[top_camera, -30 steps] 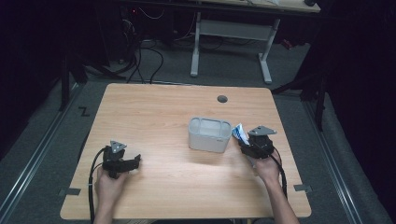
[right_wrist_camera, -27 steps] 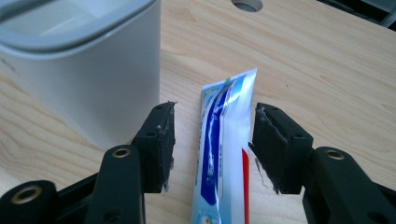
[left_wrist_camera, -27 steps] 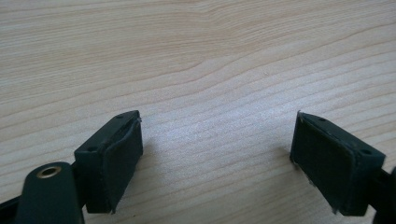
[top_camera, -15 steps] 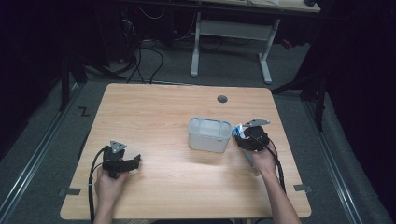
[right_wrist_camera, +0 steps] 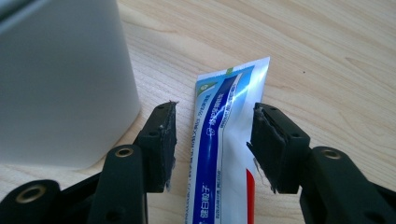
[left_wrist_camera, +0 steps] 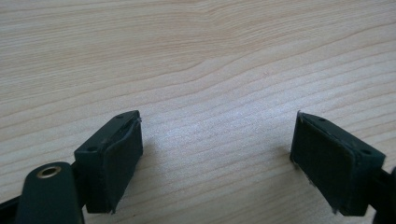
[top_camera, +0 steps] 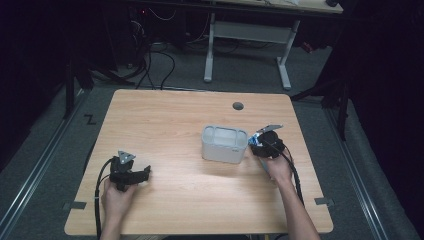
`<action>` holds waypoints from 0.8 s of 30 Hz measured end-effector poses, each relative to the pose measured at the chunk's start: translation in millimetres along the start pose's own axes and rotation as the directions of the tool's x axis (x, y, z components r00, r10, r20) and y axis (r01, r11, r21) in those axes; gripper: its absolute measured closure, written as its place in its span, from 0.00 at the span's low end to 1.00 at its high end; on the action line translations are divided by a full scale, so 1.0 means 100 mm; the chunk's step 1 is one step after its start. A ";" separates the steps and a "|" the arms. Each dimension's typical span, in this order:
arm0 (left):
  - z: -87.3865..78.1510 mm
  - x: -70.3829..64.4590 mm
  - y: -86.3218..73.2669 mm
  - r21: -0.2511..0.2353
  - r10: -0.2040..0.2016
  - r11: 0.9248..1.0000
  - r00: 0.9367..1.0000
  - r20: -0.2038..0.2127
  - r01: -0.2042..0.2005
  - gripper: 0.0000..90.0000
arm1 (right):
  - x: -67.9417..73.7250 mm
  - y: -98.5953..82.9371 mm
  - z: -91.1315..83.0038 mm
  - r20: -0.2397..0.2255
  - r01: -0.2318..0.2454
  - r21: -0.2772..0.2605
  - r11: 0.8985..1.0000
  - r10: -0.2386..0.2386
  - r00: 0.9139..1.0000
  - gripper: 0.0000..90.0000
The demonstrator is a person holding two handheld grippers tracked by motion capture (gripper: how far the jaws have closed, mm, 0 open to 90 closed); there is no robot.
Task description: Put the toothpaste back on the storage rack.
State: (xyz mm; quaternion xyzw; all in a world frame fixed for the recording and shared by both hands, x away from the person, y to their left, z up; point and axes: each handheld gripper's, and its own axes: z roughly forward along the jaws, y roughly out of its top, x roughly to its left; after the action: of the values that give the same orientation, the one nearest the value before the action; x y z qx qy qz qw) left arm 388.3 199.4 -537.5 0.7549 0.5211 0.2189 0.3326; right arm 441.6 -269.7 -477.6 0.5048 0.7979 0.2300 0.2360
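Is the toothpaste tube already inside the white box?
No, the toothpaste tube lies on the table beside the white box.

We see a lab: a bare wooden table (top_camera: 165, 120), floor rails (top_camera: 30, 170), tangled cables (top_camera: 150, 60) beyond its far edge.

Wooden table (top_camera: 175, 125), pale grain, one. Round dark hole (top_camera: 238, 106) in its top, at 1 o'clock from centre. Grey open container (top_camera: 224, 144), upright, near centre. Blue-and-white tube (right_wrist_camera: 224, 121), lying flat just beside the container at its 3 o'clock. White desk frame (top_camera: 247, 31) on the floor at 12 o'clock. Black cables (top_camera: 150, 55) at 11 o'clock. Z-shaped floor mark (top_camera: 90, 119) at 9 o'clock.
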 end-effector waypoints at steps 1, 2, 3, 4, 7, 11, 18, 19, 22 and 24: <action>0.00 0.00 0.00 0.000 0.000 1.000 1.000 0.000 0.000 0.19 | 0.00 0.01 0.02 0.002 -0.004 0.010 1.000 0.004 1.000 0.56; 0.00 0.00 0.00 0.000 0.000 1.000 1.000 0.000 0.000 0.19 | 0.00 0.01 0.03 0.004 0.001 0.015 1.000 -0.001 1.000 0.56; 0.00 0.00 0.00 0.000 0.000 1.000 1.000 0.000 0.000 0.19 | 0.00 0.02 0.04 0.005 0.001 0.019 1.000 -0.001 1.000 0.56; 0.00 0.00 0.00 0.000 0.000 1.000 1.000 0.000 0.000 0.19 | 0.00 0.02 0.07 0.008 0.003 0.032 0.999 -0.004 1.000 0.56; 0.00 0.00 0.00 0.000 0.000 1.000 1.000 0.000 0.000 0.19 | 0.01 0.03 0.11 0.010 0.007 0.046 0.999 -0.007 1.000 0.56; 0.00 0.00 0.00 0.000 0.000 1.000 1.000 0.000 0.000 0.19 | 0.02 0.01 0.19 0.022 0.006 0.068 0.998 -0.008 1.000 0.55; 0.00 0.00 0.00 0.000 0.000 1.000 1.000 0.000 0.000 0.19 | -0.02 0.02 0.23 0.045 0.012 0.089 0.996 -0.016 0.999 0.56; 0.00 0.00 0.00 0.000 0.000 1.000 1.000 0.000 0.000 0.19 | -0.03 0.02 0.24 0.042 0.007 0.090 0.996 -0.011 0.999 0.56; 0.00 0.00 0.00 0.000 0.000 1.000 1.000 0.000 0.000 0.19 | -0.06 0.03 0.25 0.043 0.012 0.110 0.994 -0.017 0.999 0.56; 0.00 0.00 0.00 0.000 0.000 1.000 1.000 0.000 0.000 0.19 | -0.07 0.04 0.26 0.044 0.012 0.124 0.992 -0.018 0.999 0.56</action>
State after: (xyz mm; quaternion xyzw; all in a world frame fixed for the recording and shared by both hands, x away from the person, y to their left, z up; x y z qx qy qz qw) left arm 388.3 199.4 -537.5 0.7551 0.5210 0.2189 0.3325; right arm 462.6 -271.0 -494.3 0.5173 0.8089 0.1670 0.2240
